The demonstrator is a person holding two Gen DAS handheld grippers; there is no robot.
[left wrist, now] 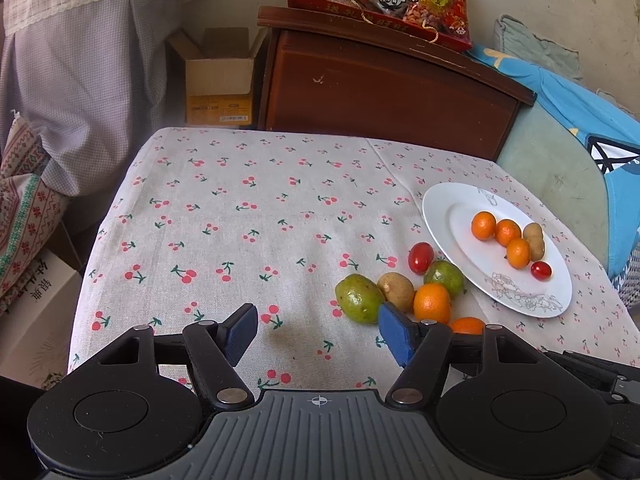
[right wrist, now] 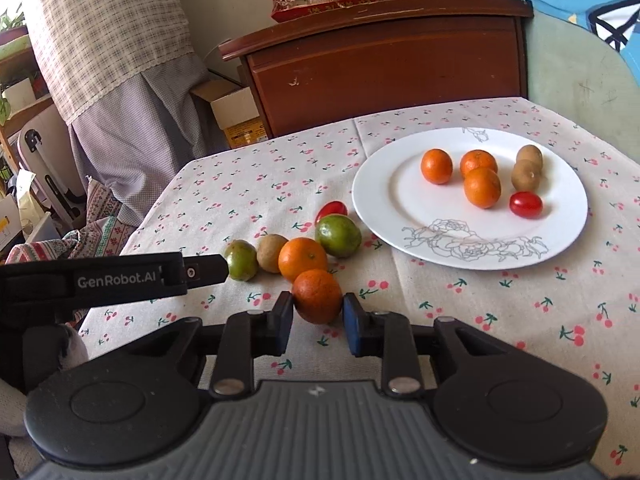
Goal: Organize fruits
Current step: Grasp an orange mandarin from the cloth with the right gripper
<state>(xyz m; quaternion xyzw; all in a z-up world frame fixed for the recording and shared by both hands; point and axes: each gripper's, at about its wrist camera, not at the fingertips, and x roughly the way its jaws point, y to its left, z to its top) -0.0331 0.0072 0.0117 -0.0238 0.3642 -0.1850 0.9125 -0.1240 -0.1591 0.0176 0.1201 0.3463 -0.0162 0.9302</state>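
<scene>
Mandarin (right wrist: pixel 318 295) nearest the white plate's (right wrist: pixel 472 258) decorated rim on the cloth sits squarely between the right gripper's (right wrist: pixel 317 322) blue pads, which flank it closely, though whether they already pinch it I cannot tell. The plate lies ahead and to the right of that fruit, so the right gripper is clearly the nearer one. The left gripper (left wrist: pixel 318 334) hangs apart and empty, further from the plate beside the green fruit (left wrist: pixel 359 298).

Cherry-print tablecloth (right wrist: pixel 280 184) carries a white plate (right wrist: pixel 376 216) and perhaps seven loose fruits (right wrist: pixel 302 259).
</scene>
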